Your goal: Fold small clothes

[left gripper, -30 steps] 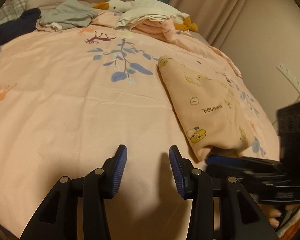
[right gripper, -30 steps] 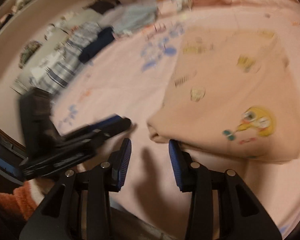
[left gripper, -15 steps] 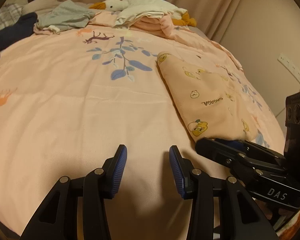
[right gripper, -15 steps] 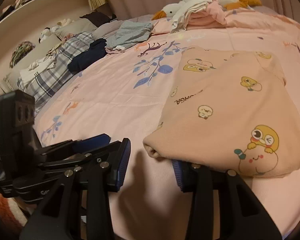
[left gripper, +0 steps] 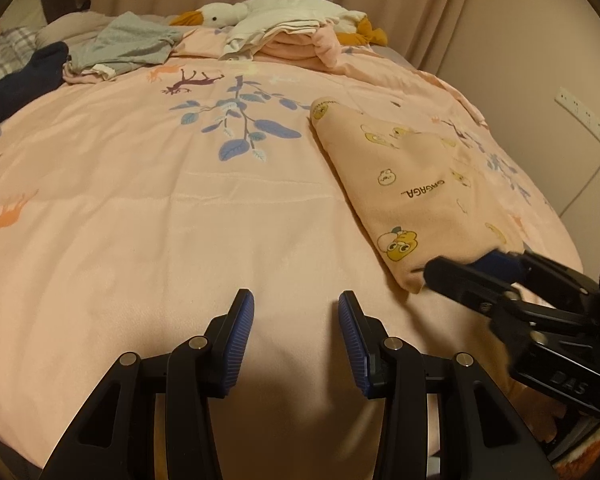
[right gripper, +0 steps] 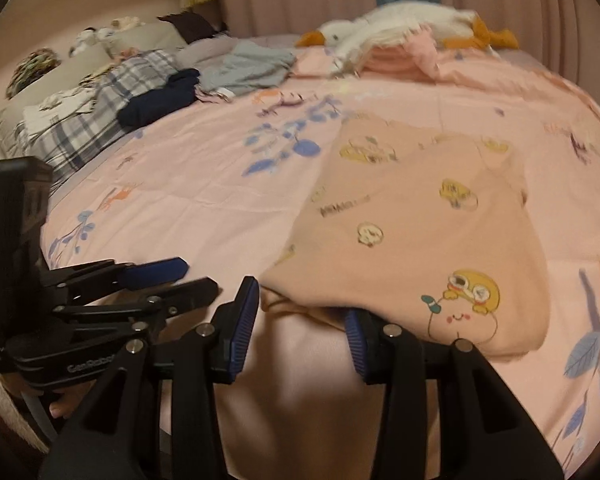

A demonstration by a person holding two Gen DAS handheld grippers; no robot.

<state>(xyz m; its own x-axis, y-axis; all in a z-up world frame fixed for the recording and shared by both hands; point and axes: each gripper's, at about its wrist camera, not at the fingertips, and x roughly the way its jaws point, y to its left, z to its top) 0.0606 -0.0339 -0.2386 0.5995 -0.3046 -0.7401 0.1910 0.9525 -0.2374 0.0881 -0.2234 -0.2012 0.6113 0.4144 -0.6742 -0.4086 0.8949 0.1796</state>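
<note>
The peach garment (right gripper: 412, 236) lies folded on the bed cover (left gripper: 140, 240), and the right gripper (right gripper: 300, 312) sits at its near edge, jaws apart, one finger under the hem. The left gripper (left gripper: 292, 320) hangs released beside it, empty. Likely next: pinch that edge and fold it over

Right tongs (right gripper: 302, 320), jaws apart, one jaw under the folded peach garment (right gripper: 416, 240) on the bed (right gripper: 204, 184); left tongs (right gripper: 188, 280) beside.

folded garment (left gripper: 412, 184) on bedspread (left gripper: 140, 220) — goose toy (left gripper: 260, 10) behind
</note>
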